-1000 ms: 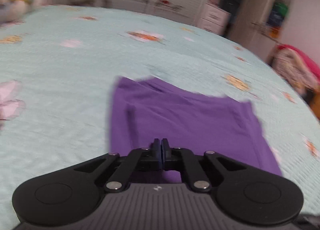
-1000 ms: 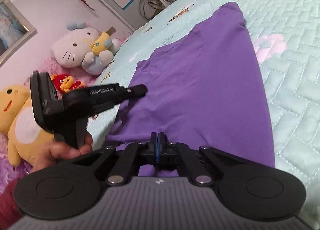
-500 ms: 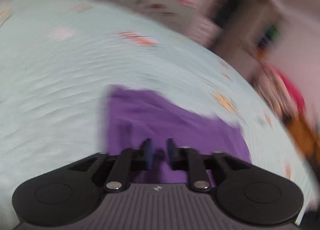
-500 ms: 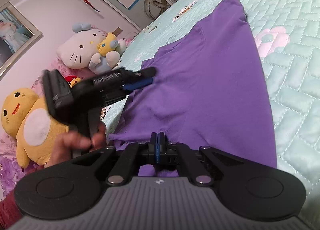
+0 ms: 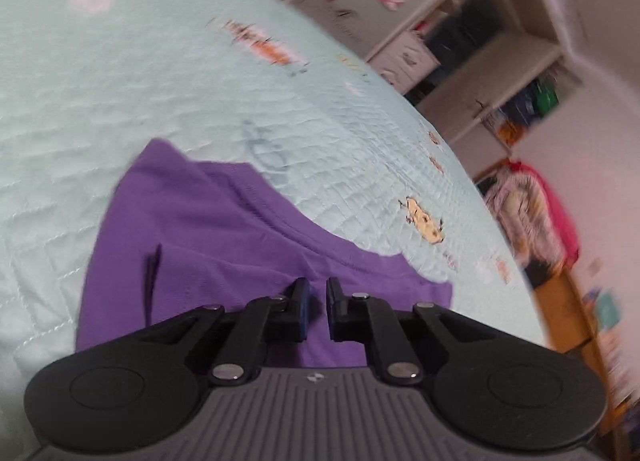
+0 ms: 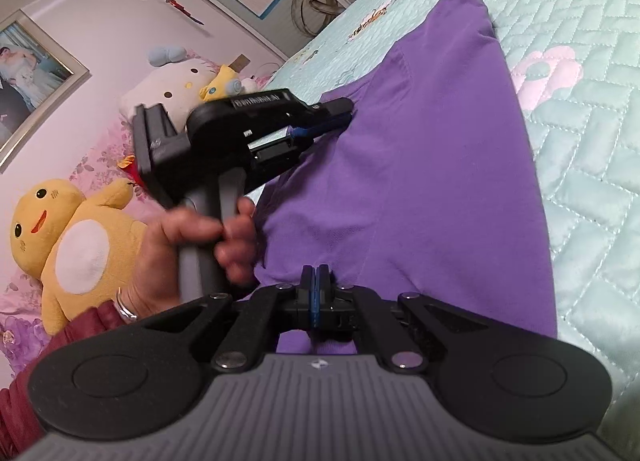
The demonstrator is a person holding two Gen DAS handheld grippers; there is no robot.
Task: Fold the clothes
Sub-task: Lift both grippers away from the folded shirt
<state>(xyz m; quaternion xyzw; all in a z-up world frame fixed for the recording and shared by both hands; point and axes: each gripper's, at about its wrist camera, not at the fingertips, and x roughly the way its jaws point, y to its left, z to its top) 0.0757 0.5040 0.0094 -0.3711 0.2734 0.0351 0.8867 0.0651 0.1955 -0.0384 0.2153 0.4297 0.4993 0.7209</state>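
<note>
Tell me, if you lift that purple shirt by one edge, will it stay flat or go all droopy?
Probably droopy: the purple shirt lies in soft folds and wrinkles on the quilted bedspread, so it looks thin and limp. It likely weighs little and would drag across the quilt rather than slide. The left gripper, its jaws opening over the shirt, holds nothing yet.

The left gripper [image 6: 338, 117] bears blurred lettering, seemingly "GenRobot.AI"; nothing else is legible.
</note>
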